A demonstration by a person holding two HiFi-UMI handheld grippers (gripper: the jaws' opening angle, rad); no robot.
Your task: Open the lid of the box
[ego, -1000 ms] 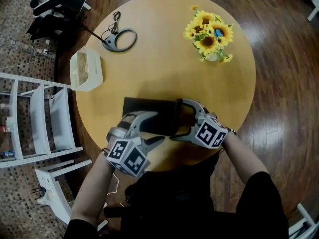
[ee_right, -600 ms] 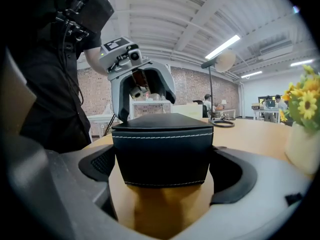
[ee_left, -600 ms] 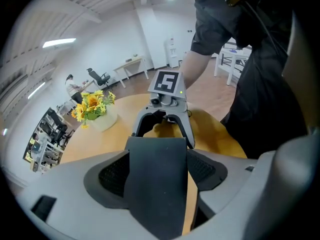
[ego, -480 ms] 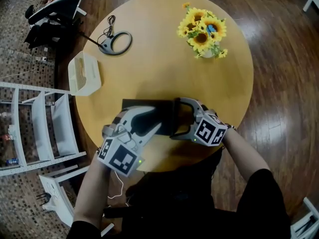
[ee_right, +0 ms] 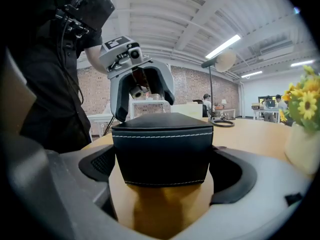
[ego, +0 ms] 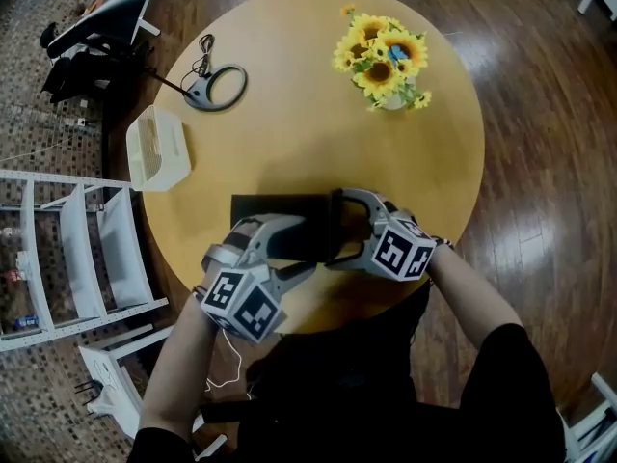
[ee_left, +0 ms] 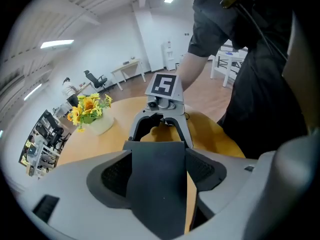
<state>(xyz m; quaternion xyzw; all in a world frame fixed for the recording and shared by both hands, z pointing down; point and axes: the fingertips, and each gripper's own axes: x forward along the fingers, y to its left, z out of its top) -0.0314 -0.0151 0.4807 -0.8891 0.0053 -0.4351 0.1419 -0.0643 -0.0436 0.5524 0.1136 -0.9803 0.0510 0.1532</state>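
The left gripper [ego: 304, 244] straddles the left end of the black stitched box [ego: 280, 208]; its jaws have just been opening and stand wide, pads off the box. The box lies closed near the round table's [ego: 318, 133] front edge. The right gripper [ego: 335, 228] clamps its right end.

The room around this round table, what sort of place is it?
Probably an open-plan office or studio: desks and an office chair stand in the background, strip lights hang over a brick wall, and the wooden table carries a vase of sunflowers.
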